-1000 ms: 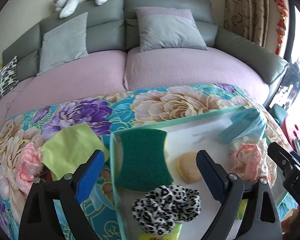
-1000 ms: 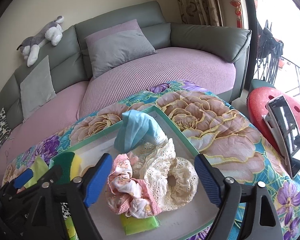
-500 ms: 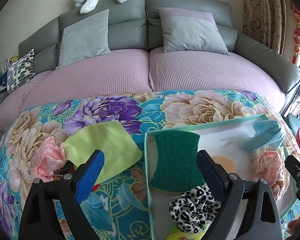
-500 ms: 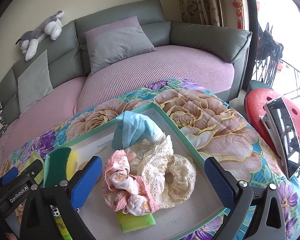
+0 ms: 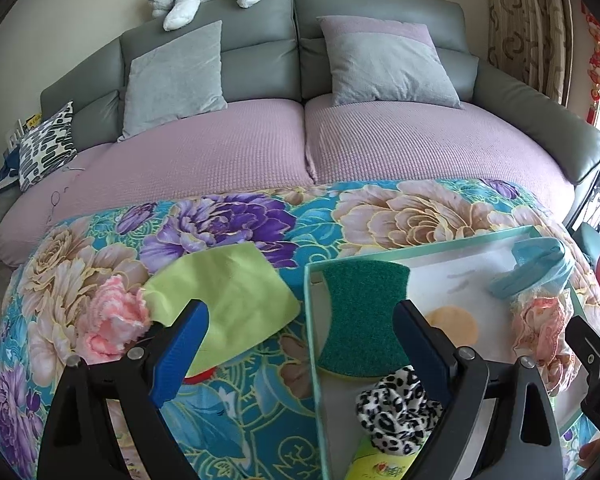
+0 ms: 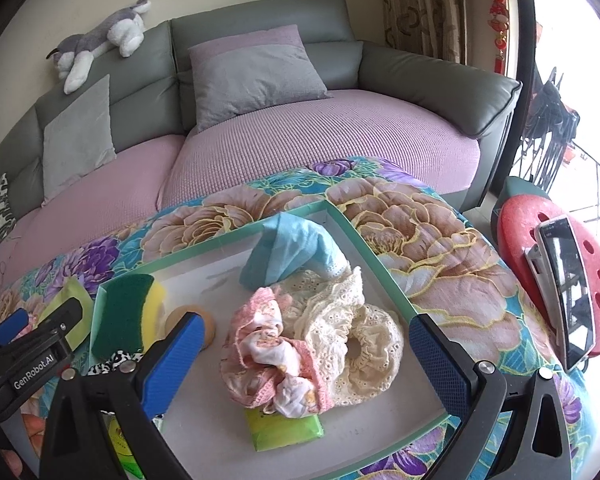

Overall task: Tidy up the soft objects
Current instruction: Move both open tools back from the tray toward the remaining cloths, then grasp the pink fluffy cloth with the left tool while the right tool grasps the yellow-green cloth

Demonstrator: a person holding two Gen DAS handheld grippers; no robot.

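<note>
Reaching for the green cloth (image 5: 224, 304) outside the tray (image 5: 420, 246), near the desk's left edge, the empty, wide-open left gripper (image 5: 300, 344) risks pinching the floral tablecloth (image 5: 236, 412) beneath; the right gripper (image 6: 304, 360) hangs wide, empty, above the scrunchies (image 6: 312, 356).

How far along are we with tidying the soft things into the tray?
Mostly done: the green sponge, leopard scrunchie, pink scrunchie, cream scrunchie and blue cloth lie inside the tray. Both the left gripper and right gripper are open and empty. Left outside on the floral cover: the yellow-green cloth and pink knit piece.
</note>
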